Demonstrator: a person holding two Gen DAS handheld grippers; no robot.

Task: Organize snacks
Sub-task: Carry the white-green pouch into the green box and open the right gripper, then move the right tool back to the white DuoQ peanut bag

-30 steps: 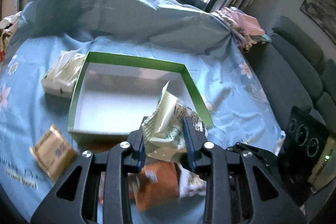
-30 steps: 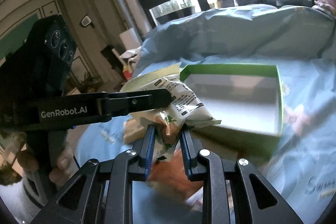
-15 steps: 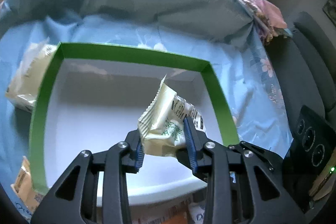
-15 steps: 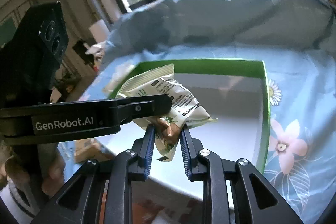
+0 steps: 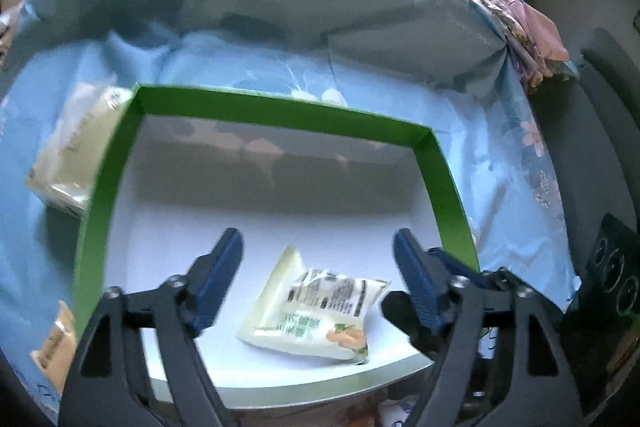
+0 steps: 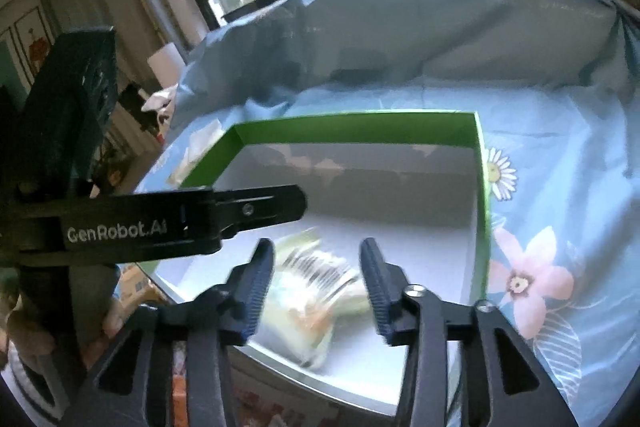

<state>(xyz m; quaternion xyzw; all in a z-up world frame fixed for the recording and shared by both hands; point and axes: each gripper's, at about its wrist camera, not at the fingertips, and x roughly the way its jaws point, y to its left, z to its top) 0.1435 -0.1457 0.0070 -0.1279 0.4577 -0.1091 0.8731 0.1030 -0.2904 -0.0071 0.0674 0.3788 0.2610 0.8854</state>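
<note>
A: Status, left to right?

B: Left wrist view: tan packet (image 5: 56, 343) at the far left edge, on the blue floral cloth (image 5: 500, 163) outside the box. Above it a pale cream packet (image 5: 76, 143), lying just beside the box's left wall.

A: Box?

B: Green-walled box (image 5: 280, 111), white floor, sitting on the cloth. One snack packet (image 5: 316, 311) lies flat on the box floor near the front wall.

A: Left tongs?

B: Left tongs (image 5: 318, 267) have just been opening, jaws wide apart now. The packet sits below and between the blue pads (image 5: 220, 279), touching neither.

A: Right side?

B: Right wrist view: left tongs' arm (image 6: 168, 223) crosses in from the left, a hand (image 6: 24, 331) gripping its handle at the lower left. Same box (image 6: 360, 125) ahead. Right tongs (image 6: 316, 285) have also just been opening, jaws parted. The packet (image 6: 312, 303) is motion-blurred between them, apart from both pads, on or just above the box floor; can't tell which from this view.

A: Anything further right?

B: Only cloth, with daisy and pink flower prints, right of the box wall.
</note>
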